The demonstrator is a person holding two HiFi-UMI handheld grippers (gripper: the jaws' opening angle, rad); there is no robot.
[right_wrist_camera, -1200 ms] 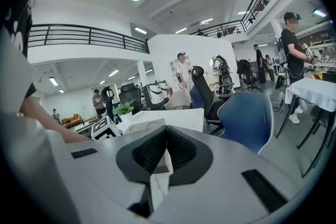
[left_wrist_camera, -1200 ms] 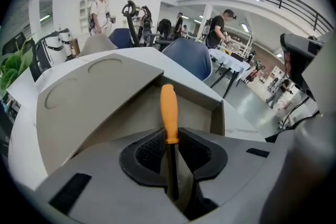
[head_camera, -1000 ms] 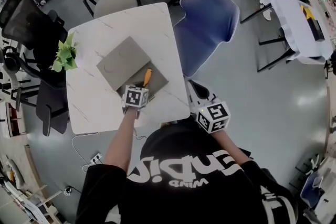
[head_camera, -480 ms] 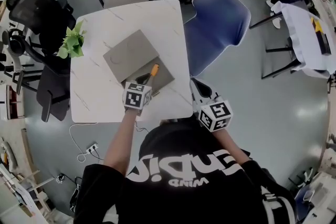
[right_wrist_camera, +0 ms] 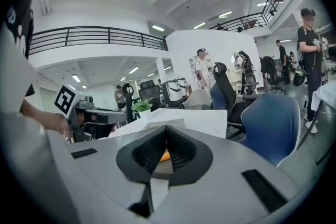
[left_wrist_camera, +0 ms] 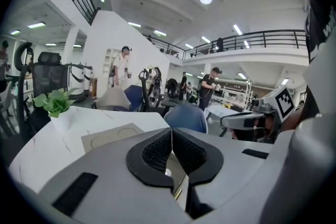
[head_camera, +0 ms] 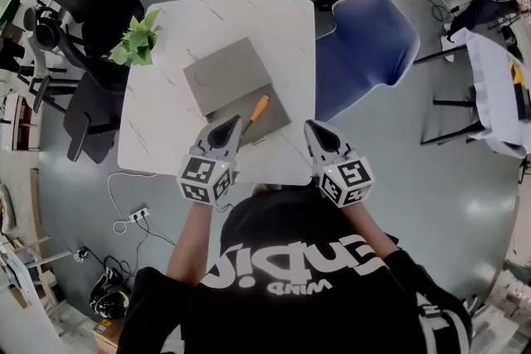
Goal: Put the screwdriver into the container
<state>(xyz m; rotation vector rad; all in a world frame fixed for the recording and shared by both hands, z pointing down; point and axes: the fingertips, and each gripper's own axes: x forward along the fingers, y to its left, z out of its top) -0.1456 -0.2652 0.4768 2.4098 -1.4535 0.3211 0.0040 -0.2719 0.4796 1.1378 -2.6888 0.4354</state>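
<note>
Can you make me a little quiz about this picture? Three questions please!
1. What colour is the screwdriver handle? A green, B orange, C blue.
2. True or false: the left gripper is holding the screwdriver.
3. Fill in: in the head view, the plant stands at the table's ____ edge.

Key: 1 B. 2 False: the left gripper is shut on nothing, and the screwdriver lies apart from it. 3 left.
</note>
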